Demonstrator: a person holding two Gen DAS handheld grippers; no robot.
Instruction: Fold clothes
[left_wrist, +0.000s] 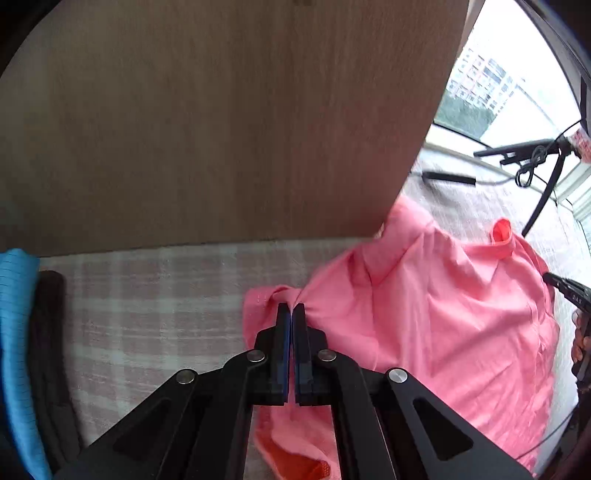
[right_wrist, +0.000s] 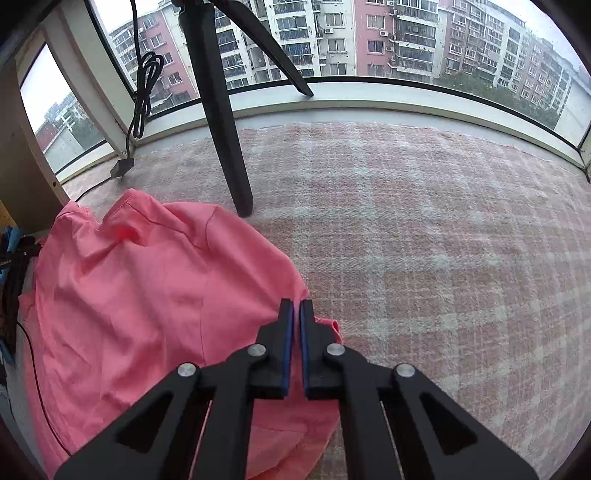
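A pink garment (left_wrist: 436, 314) lies crumpled on a pink and white checked blanket (left_wrist: 155, 302). My left gripper (left_wrist: 292, 308) is shut on a bunched edge of the garment at its left side. In the right wrist view the same pink garment (right_wrist: 147, 295) spreads to the left, and my right gripper (right_wrist: 296, 304) is shut on its right edge above the blanket (right_wrist: 443, 258). The cloth is pinched between both pairs of blue pads and hangs below them.
A wooden panel (left_wrist: 221, 122) stands behind the blanket. Blue and dark clothes (left_wrist: 22, 332) lie at the far left. A black tripod leg (right_wrist: 225, 140) stands on the blanket by the window sill (right_wrist: 369, 99), with a black cable (right_wrist: 142, 96) beside it.
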